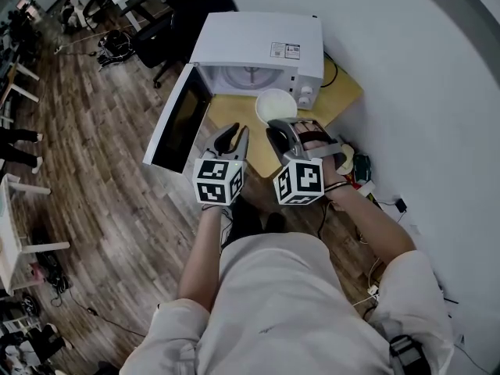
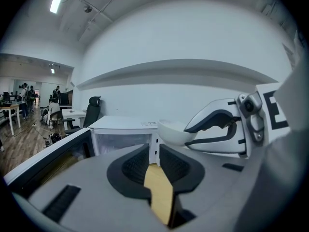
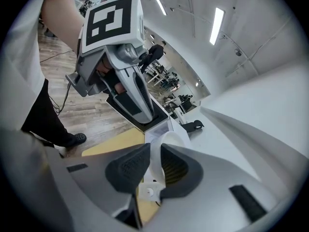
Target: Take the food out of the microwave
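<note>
The white microwave (image 1: 258,49) stands on a yellow wooden table (image 1: 340,92) with its door (image 1: 178,119) swung open to the left. My right gripper (image 1: 283,127) is shut on the rim of a white bowl (image 1: 275,106) and holds it in the air in front of the microwave's opening. In the right gripper view the bowl's rim (image 3: 169,144) sits between the pads (image 3: 128,166). I cannot make out what is in the bowl. My left gripper (image 1: 234,135) hovers just left of the bowl; its jaws stand a narrow gap apart with nothing between them (image 2: 154,158).
A black office chair (image 1: 168,30) stands behind the microwave on the left. Cables and small items (image 1: 359,166) lie by the table's right side, beside the white wall. Wooden floor lies left of the table, with white desks (image 1: 16,225) at the far left.
</note>
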Demonstrator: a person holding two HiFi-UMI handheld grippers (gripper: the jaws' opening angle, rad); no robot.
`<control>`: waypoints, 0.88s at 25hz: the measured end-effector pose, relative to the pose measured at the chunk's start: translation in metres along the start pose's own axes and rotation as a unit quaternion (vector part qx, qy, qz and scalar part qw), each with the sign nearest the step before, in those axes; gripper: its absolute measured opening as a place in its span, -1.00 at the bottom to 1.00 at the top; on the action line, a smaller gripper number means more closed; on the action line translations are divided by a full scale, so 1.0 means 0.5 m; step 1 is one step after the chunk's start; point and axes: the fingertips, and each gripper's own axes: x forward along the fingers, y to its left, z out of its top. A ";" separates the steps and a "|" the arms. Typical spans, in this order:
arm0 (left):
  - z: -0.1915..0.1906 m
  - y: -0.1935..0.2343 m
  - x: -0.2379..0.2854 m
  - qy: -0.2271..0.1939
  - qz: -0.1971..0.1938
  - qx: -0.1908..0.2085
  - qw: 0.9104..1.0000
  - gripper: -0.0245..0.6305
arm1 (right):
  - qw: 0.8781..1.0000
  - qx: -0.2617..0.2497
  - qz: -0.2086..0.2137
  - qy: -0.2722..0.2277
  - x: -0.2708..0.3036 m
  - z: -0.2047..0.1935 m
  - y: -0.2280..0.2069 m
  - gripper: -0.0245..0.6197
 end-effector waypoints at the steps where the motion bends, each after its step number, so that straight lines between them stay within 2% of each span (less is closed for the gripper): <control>1: 0.000 0.000 0.000 -0.001 0.001 0.000 1.000 -0.73 | 1.000 0.000 0.000 0.000 -0.003 0.000 0.003 -0.71; 10: -0.013 -0.014 -0.001 -0.001 -0.002 0.001 1.000 -0.85 | 1.000 -0.008 0.003 0.004 -0.023 0.000 0.025 -0.71; 22: -0.016 -0.023 0.000 0.000 -0.001 0.004 1.000 -0.88 | 1.000 -0.004 0.004 0.005 -0.031 0.002 0.033 -0.72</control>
